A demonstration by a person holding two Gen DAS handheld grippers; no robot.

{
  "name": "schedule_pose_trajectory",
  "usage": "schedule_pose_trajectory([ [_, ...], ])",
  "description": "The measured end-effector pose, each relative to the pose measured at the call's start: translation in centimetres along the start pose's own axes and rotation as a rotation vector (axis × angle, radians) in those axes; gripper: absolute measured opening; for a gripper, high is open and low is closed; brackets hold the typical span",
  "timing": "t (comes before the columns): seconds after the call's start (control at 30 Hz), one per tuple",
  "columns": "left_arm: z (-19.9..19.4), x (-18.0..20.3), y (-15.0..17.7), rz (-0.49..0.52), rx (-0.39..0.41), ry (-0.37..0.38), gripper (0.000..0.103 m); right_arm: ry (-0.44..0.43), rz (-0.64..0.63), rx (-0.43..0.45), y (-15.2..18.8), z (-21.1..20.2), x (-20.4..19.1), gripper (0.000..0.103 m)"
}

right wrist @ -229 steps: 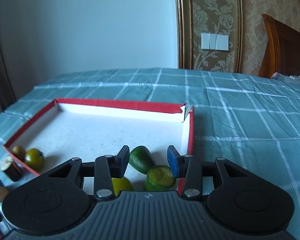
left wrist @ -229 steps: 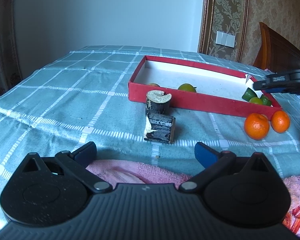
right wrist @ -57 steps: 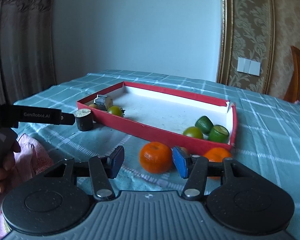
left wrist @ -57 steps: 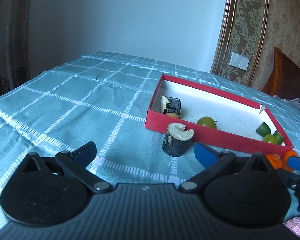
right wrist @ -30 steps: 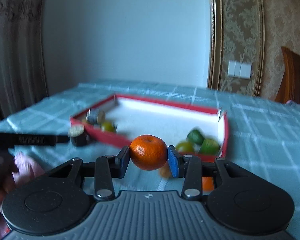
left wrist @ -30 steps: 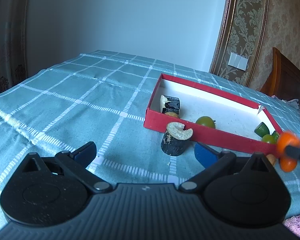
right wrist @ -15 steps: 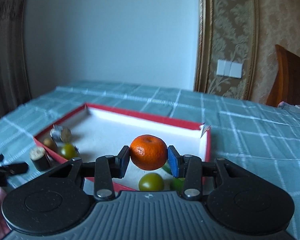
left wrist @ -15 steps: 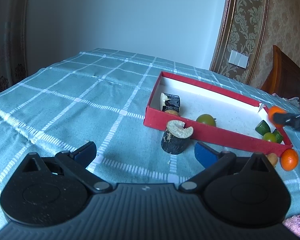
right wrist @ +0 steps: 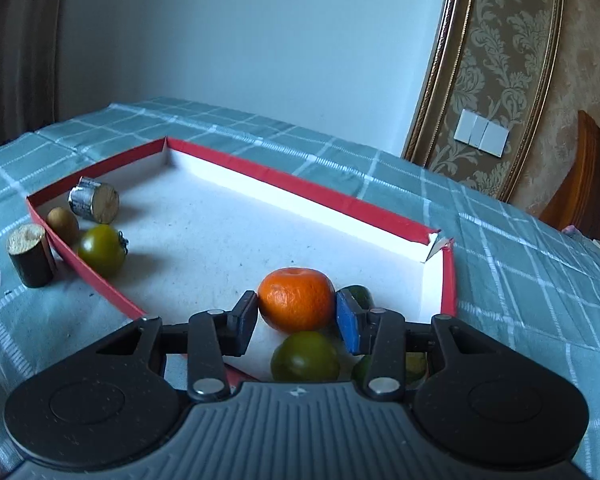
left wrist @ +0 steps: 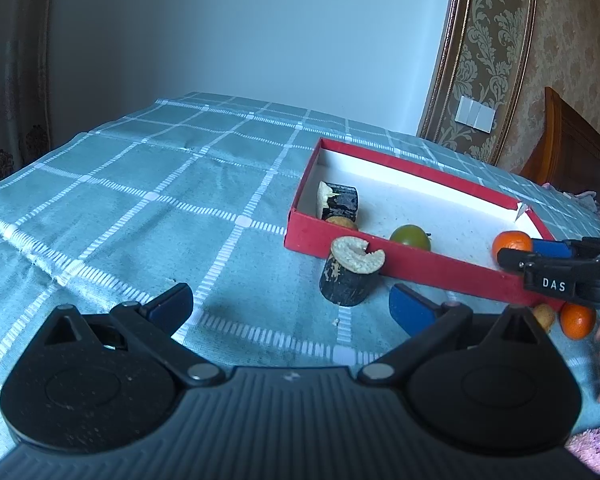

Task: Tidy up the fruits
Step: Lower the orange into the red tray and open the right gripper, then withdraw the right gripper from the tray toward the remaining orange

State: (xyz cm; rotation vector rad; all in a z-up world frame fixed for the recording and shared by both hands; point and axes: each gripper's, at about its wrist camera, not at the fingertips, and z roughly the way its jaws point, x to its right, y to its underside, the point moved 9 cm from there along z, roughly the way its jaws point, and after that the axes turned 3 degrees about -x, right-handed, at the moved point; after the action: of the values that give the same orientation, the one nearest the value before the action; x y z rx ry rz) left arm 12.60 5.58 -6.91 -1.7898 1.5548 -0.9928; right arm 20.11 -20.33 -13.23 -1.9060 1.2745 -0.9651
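My right gripper [right wrist: 296, 316] is shut on an orange mandarin [right wrist: 296, 304] and holds it low over the near right corner of the red tray [right wrist: 300, 184]. Green fruits [right wrist: 305, 356] lie just below and behind it. In the left wrist view the right gripper [left wrist: 520, 252] reaches in from the right with the mandarin [left wrist: 512, 242]. My left gripper [left wrist: 288, 300] stands open over the cloth with nothing between its fingers. A dark log-like piece [left wrist: 350, 276] stands just ahead of it, outside the tray's front wall [left wrist: 420, 268].
Inside the tray's left end lie a green tomato [right wrist: 101, 250], a small brown fruit [right wrist: 62, 224] and a dark cut piece [right wrist: 94, 200]. A second mandarin [left wrist: 578, 320] and a small brown fruit [left wrist: 544, 316] sit on the checked cloth. A pink towel [left wrist: 592, 440] lies at the near right.
My right gripper has carried the mandarin forward and down over the tray's right corner. The left gripper has stayed put.
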Motion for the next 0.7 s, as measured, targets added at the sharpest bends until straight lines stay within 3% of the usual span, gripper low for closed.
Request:
schedule_pose_trajectory([
  [0.1, 0.0, 0.0, 0.0, -0.001, -0.002, 0.000, 0.103, -0.002, 0.013, -0.001, 0.0, 0.0, 0.1, 0.042],
  [0.27, 0.0, 0.0, 0.0, -0.002, -0.002, -0.001, 0.103, -0.005, 0.063, 0.006, -0.2, -0.7, 0.9, 0.052],
  [0.6, 0.0, -0.1, 0.1, -0.006, 0.001, -0.007, 0.103, -0.073, 0.221, 0.147, 1.2, -8.6, 3.2, 0.054],
  [0.7, -0.1, -0.1, 0.0, -0.006, 0.007, -0.002, 0.103, -0.108, 0.297, 0.159, 3.3, -10.2, 3.7, 0.063],
])
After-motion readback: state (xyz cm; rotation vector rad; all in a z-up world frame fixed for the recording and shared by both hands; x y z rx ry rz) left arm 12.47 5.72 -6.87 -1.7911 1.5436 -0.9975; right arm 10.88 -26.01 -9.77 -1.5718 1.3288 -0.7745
